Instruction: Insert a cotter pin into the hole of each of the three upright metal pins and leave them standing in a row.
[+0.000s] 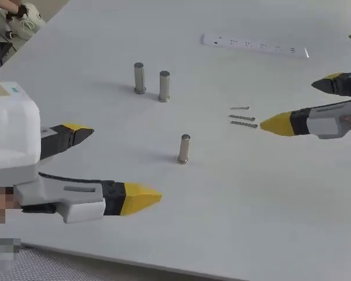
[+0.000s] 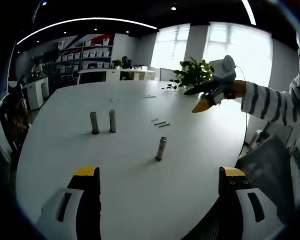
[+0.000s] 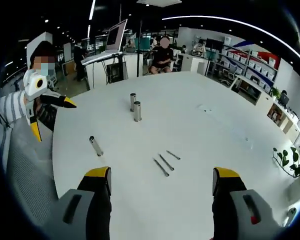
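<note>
Three metal pins [image 1: 164, 86] stand upright on the desk [image 1: 222, 222] in the head view, two side by side at the back and a lone pin [image 1: 184, 148] nearer the person, so no row yet. Three cotter pins [image 1: 241, 117] lie flat just off the lower tip of the right tongs [image 1: 286, 104], which hang wide open and empty, and the left tongs [image 1: 127, 164] gape empty too, near the lone pin. Over to the left gripper view: jaws spread, nothing between them, the lone pin straight ahead, the cotter pins beyond it. Right gripper view now: jaws parted, the cotter pins lying just ahead, each apart from the others. My read is that the pick-up comes first: lower the right tongs over the outermost cotter pin, pinch it near one end so plenty of shank sticks out, and lift without scattering its neighbours. Bring the left tongs low around the lone pin to steady it. Its hole is too small to make out, so line up slowly.
</note>
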Demonstrator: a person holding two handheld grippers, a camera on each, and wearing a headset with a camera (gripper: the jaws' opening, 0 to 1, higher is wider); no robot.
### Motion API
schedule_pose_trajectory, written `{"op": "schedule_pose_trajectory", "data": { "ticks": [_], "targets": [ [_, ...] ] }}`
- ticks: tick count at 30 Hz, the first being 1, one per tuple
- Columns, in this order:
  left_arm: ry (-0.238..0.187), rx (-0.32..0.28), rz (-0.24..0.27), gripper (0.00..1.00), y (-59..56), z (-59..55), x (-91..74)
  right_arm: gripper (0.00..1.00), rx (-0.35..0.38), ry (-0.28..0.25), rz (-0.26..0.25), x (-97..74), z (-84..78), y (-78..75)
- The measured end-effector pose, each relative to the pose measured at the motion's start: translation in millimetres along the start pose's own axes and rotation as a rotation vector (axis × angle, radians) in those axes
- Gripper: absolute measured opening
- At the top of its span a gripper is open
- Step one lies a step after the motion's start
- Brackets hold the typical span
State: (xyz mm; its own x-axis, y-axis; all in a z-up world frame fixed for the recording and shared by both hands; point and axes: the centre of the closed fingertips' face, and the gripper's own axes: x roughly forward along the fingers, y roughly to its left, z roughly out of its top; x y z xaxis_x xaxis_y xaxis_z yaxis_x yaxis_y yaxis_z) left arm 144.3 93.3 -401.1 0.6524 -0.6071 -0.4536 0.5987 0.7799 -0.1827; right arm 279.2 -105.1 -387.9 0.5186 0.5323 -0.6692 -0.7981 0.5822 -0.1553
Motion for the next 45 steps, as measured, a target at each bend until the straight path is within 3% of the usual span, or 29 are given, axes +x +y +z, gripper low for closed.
{"op": "schedule_pose_trajectory", "data": {
  "ticks": [2, 5, 8, 10, 16, 18, 21, 23, 26, 31, 35, 45],
  "targets": [
    [-0.032, -0.044, -0.032, 0.98, -7.2, 7.1, -0.2, 0.79, -0.014, -0.007, 0.001, 5.5, 3.6, -3.3],
    [-0.047, -0.039, -0.028, 0.98, -9.2, 11.4, -0.7, 0.71, -0.060, 0.004, 0.007, 25.0, 2.1, -23.0],
    [-0.053, -0.034, -0.032, 0.98, -12.8, 14.8, -1.2, 0.67, -0.121, 0.064, 0.008, 37.1, -8.7, -31.5],
    [-0.054, -0.029, -0.035, 0.98, -14.6, 16.3, -2.1, 0.65, -0.137, 0.083, 0.018, 52.5, -15.4, -46.7],
    [-0.049, -0.035, -0.069, 0.99, -24.9, 15.1, -1.1, 0.47, -0.116, 0.103, 0.043, 71.0, -26.4, -51.7],
    [-0.043, -0.030, -0.069, 0.99, -26.4, 13.7, -0.4, 0.43, -0.131, 0.120, 0.025, 76.4, -29.8, -57.0],
    [-0.046, -0.042, -0.071, 0.99, -27.6, 13.9, 0.7, 0.36, -0.098, 0.143, 0.005, 83.1, -33.8, -64.0],
    [-0.042, -0.055, -0.077, 0.99, -26.8, 12.0, 1.3, 0.30, -0.091, 0.149, 0.016, 86.6, -35.1, -64.5],
    [-0.036, -0.054, -0.076, 0.99, -26.5, 10.4, 1.0, 0.28, -0.099, 0.160, 0.025, 90.0, -36.2, -63.7],
    [-0.039, -0.074, -0.081, 0.99, -25.2, 9.8, 1.6, 0.28, -0.080, 0.153, 0.098, 97.2, -34.0, -49.8],
    [-0.047, -0.082, -0.072, 0.99, -17.9, 9.3, 1.7, 0.22, -0.124, 0.177, 0.121, 104.3, -34.1, -43.8],
    [-0.043, -0.069, -0.053, 0.99, -13.7, 10.1, 1.1, 0.15, -0.235, 0.218, 0.173, 115.5, -27.6, -34.7]
  ]
}}
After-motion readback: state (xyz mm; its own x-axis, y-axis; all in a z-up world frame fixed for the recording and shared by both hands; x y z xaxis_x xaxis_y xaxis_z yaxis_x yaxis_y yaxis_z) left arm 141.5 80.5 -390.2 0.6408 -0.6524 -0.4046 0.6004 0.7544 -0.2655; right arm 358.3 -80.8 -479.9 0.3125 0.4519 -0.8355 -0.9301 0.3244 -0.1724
